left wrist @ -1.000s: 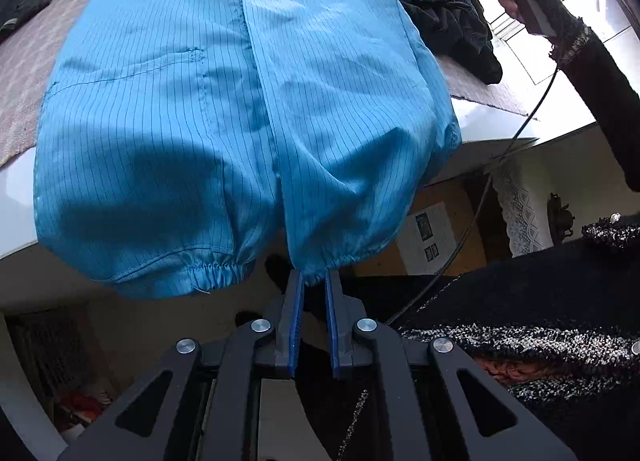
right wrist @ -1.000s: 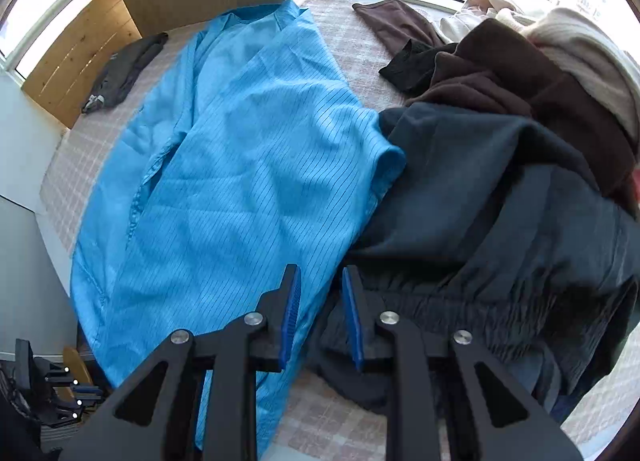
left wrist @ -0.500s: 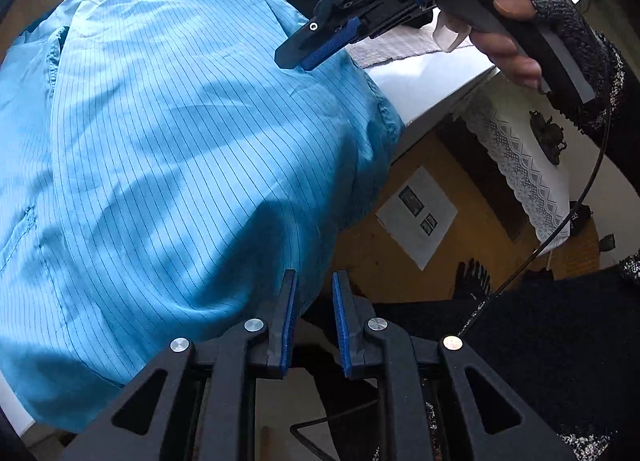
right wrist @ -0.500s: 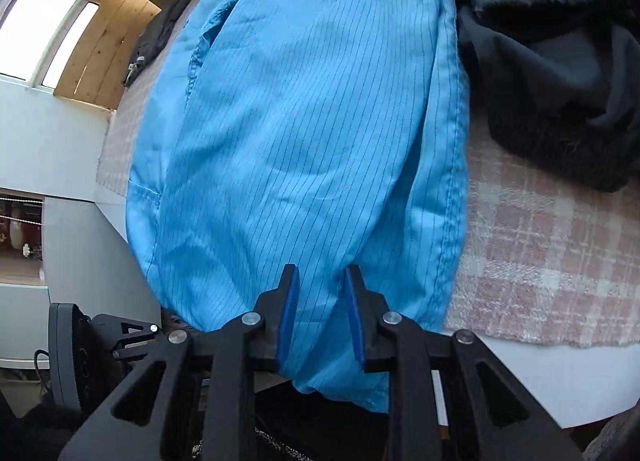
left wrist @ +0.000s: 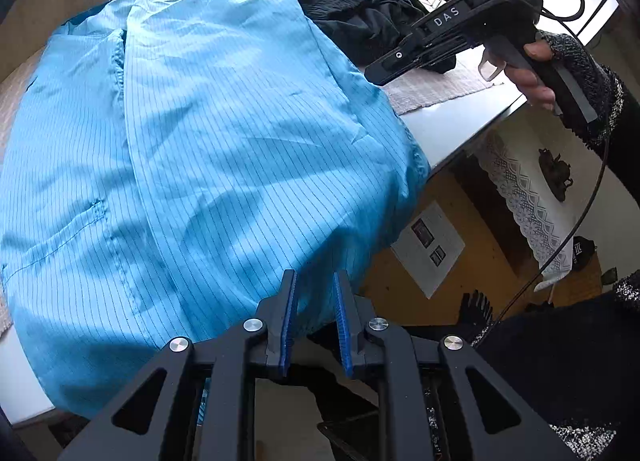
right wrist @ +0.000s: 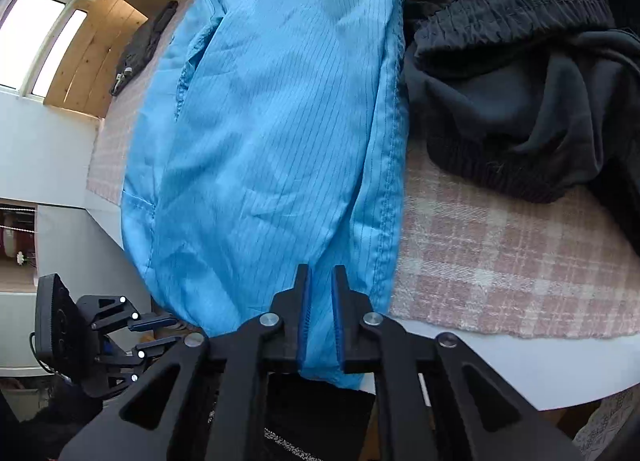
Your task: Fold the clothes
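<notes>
A blue pinstriped garment [left wrist: 224, 149] lies spread over the table and hangs past its near edge. My left gripper [left wrist: 314, 285] is open at the hanging hem, with a little blue cloth between its fingers. In the right wrist view the same garment [right wrist: 272, 133] runs away from me, and my right gripper [right wrist: 320, 275] is narrowed on its right lower corner, cloth filling the gap. The right gripper [left wrist: 374, 75], held by a hand, shows at the garment's right edge. The left gripper [right wrist: 168, 331] shows low at the left, below the table edge.
A heap of black and dark clothes [right wrist: 520, 101] lies just right of the blue garment, also seen as the dark heap [left wrist: 360, 9]. A pink plaid cloth [right wrist: 480, 261] covers the white table [left wrist: 440, 129]. A dark garment [right wrist: 140, 49] lies far left. A cable [left wrist: 580, 221] hangs at right.
My right gripper came down from over the dark heap to the blue garment's near corner and narrowed on it. My left gripper shifted along the hem and widened.
</notes>
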A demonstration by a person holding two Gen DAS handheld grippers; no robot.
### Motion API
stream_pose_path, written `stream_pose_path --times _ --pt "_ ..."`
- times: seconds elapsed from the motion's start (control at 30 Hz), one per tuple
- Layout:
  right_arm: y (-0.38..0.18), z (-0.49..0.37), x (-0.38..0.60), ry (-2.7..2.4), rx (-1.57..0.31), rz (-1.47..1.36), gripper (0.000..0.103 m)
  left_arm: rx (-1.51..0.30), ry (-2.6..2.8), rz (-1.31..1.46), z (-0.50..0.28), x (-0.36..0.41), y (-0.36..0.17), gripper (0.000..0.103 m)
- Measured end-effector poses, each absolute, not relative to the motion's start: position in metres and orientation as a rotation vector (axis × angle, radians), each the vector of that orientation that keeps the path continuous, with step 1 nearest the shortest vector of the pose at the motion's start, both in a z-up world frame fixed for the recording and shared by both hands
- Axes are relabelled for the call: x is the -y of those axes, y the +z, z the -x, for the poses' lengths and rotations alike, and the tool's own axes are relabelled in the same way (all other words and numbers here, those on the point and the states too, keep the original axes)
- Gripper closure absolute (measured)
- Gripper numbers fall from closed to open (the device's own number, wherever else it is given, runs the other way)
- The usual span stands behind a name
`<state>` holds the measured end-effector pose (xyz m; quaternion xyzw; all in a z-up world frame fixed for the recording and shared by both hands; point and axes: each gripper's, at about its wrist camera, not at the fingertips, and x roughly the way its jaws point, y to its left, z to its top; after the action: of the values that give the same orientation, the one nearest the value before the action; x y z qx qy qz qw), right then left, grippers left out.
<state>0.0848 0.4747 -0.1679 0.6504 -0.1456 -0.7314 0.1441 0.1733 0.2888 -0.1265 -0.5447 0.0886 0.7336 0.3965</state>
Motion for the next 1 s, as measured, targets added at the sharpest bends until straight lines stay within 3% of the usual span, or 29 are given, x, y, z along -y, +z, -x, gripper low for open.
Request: stream_pose_path --times 0.07,0.4,0.53,0.57,0.6,0.7,0.9,1.0 --pt "-0.160 -0.083 -0.466 -2.147 0.384 -1.842 0.064 -0.210 1.857 1.385 -0.176 -0.284 -0.129 0.086" --pt "-0.200 -0.070 -0.458 -2.077 0.442 -1.967 0.062 -0.300 1.877 1.382 -0.184 -0.277 -0.132 0.086" --pt "-0.199 -0.074 -0.455 -2.099 0.482 -1.828 0.057 -0.300 1.864 1.387 -0.186 -0.278 -0.135 0.086" --pt "-0.200 -0.076 -0.455 -2.098 0.477 -1.814 0.064 -0.303 1.860 1.385 -0.187 -0.278 -0.135 0.086" --pt "-0.200 -0.078 -0.455 -2.100 0.461 -1.798 0.102 -0.305 1.858 1.381 -0.188 -0.279 -0.135 0.086" --pt "-0.202 -0.082 -0.454 -2.029 0.477 -1.832 0.101 -0.307 1.848 1.366 -0.189 -0.282 -0.134 0.086" --pt "-0.157 -0.084 -0.465 -2.074 0.277 -1.832 0.101 -0.279 1.848 1.347 -0.189 -0.290 -0.131 0.086" --pt "-0.174 -0.069 -0.464 -2.126 0.135 -1.945 0.101 -0.255 1.842 1.332 -0.188 -0.299 -0.131 0.086"
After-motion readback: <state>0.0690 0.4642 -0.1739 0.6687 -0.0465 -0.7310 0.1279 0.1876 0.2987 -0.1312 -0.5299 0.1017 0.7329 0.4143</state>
